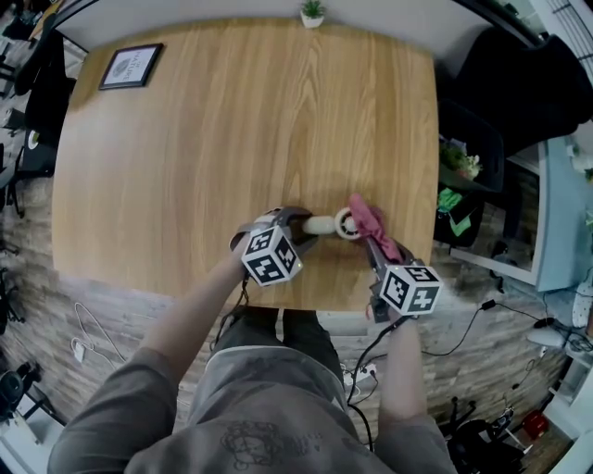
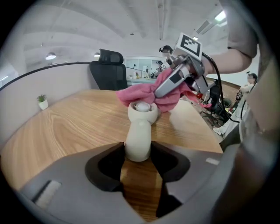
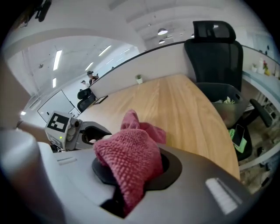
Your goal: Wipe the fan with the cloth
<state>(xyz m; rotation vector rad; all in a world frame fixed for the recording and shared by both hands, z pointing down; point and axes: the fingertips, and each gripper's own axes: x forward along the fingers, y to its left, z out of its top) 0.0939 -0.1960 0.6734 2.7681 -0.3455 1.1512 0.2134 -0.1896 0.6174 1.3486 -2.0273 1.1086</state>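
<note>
A small white hand fan [image 1: 326, 224] lies level just above the wooden table [image 1: 232, 130], its round head [image 2: 142, 109] pointing away from my left gripper [image 1: 301, 225]. That gripper [image 2: 138, 154] is shut on the fan's handle [image 2: 138, 140]. A pink cloth [image 1: 370, 220] is draped against the far side of the fan head. My right gripper [image 1: 374, 245] is shut on the cloth [image 3: 131, 159], which bulges out between its jaws. In the right gripper view the cloth hides the fan, and the left gripper [image 3: 65, 131] shows behind it.
A framed picture [image 1: 131, 66] lies at the table's far left corner and a small potted plant [image 1: 312, 12] stands at the far edge. A black office chair [image 3: 216, 48] stands beyond the table's right side. Both grippers work near the table's front edge.
</note>
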